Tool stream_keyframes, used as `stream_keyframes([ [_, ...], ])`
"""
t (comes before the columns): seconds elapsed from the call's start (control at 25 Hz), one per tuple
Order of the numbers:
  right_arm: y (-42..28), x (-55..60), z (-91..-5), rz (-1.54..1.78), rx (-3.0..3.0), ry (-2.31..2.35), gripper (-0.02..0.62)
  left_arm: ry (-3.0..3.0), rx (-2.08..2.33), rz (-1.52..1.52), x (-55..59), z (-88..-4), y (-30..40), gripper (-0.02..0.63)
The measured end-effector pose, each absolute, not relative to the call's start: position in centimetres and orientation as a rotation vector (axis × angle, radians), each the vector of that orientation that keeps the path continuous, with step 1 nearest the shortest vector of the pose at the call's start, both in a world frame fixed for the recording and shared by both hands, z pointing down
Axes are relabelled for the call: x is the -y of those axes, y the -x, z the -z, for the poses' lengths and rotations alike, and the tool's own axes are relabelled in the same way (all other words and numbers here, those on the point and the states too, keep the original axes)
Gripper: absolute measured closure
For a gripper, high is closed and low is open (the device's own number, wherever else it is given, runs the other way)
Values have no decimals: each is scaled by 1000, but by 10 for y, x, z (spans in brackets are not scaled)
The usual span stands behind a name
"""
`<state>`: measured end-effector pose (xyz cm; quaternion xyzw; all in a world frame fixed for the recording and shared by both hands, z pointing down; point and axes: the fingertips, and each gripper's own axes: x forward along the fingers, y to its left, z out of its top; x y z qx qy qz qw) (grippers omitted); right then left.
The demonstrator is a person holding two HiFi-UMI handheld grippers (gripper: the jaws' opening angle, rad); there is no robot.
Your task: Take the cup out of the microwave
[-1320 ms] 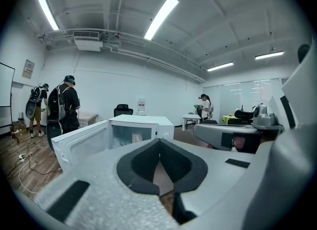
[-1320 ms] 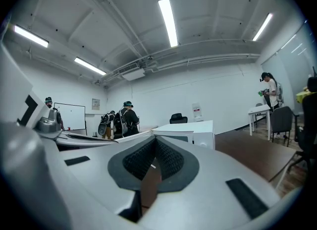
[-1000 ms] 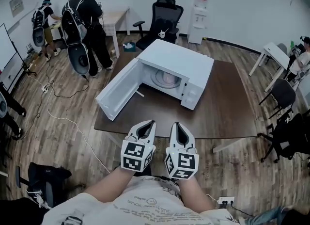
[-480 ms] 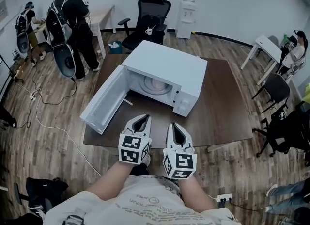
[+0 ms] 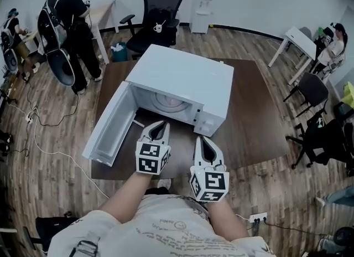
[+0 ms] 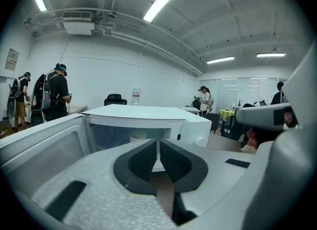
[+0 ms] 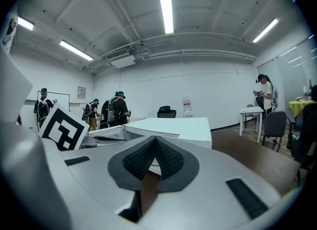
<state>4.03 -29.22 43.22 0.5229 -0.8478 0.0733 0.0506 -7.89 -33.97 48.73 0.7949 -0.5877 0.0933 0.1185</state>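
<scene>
We are holding the left gripper (image 5: 160, 124) and the right gripper (image 5: 201, 141) level, just before the microwave (image 5: 185, 73), both with tongs pressed together on nothing. Deeper inside the microwave, the cup (image 6: 139, 136) is standing upright; we cannot tell its handle's direction.

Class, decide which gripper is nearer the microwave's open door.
Left. The left gripper sits just right of the door; the right gripper is farther right, by the control panel.
</scene>
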Motion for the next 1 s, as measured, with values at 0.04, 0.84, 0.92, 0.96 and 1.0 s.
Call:
stream_keyframes([
  [0.04, -42, 298, -432, -231, 2569, -1607, 580, -2327, 1712, -281, 348, -490, 80, 592],
  [0.84, -96, 347, -470, -350, 2254, -1870, 580, -2252, 1509, -412, 471, -590, 89, 525],
  [0.92, -102, 347, -472, -356, 2224, -1890, 580, -2252, 1508, -421, 480, -595, 88, 523],
  [0.96, -105, 347, -472, -357, 2209, -1898, 580, -2250, 1510, -425, 485, -597, 88, 523],
  [1.0, -107, 347, -473, -358, 2196, -1905, 580, -2247, 1512, -428, 489, -600, 88, 523],
])
